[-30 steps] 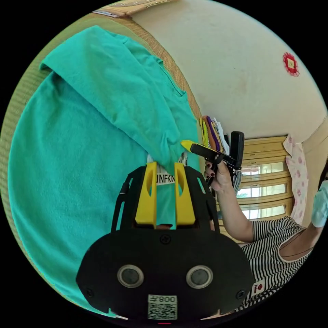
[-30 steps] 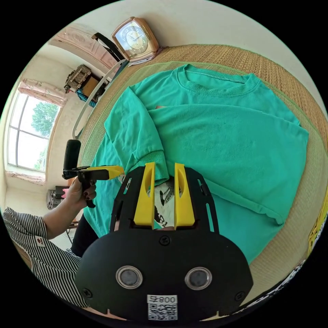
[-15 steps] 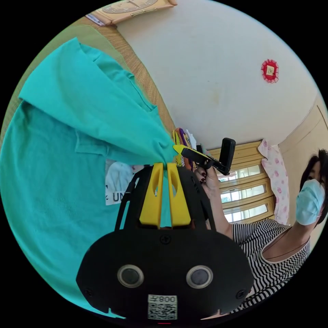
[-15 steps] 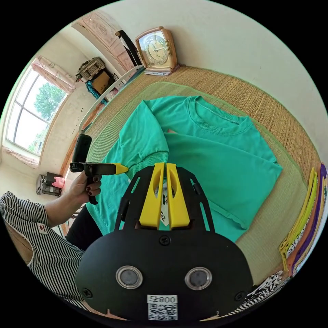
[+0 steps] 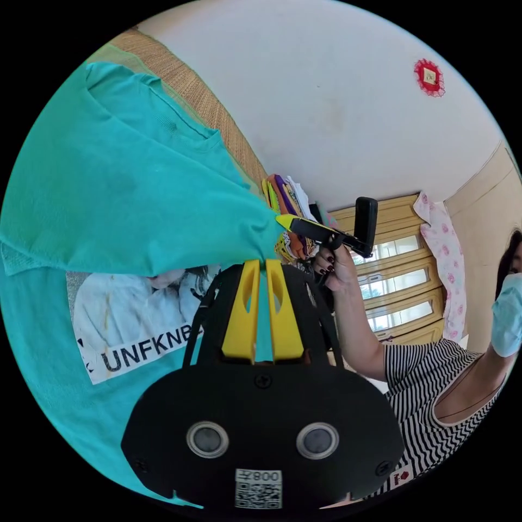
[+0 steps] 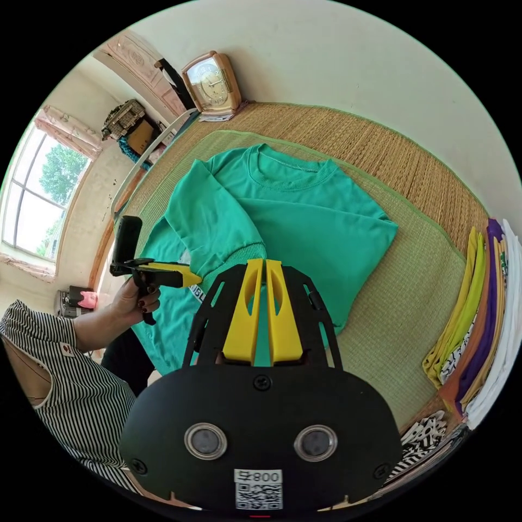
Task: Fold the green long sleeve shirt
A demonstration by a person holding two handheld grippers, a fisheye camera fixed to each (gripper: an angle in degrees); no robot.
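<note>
1. Left gripper (image 5: 260, 263) clamped on a raised fold of the green long sleeve shirt (image 5: 109, 179), jaws nearly together, cloth between them.
2. Right gripper (image 6: 260, 263) likewise pinching the shirt's hem edge, just beside the left one.
3. Shirt spread beyond the jaws on a woven mat (image 6: 413, 272).
4. Printed patch (image 5: 130, 321) with block lettering beneath the lifted fold.
</note>
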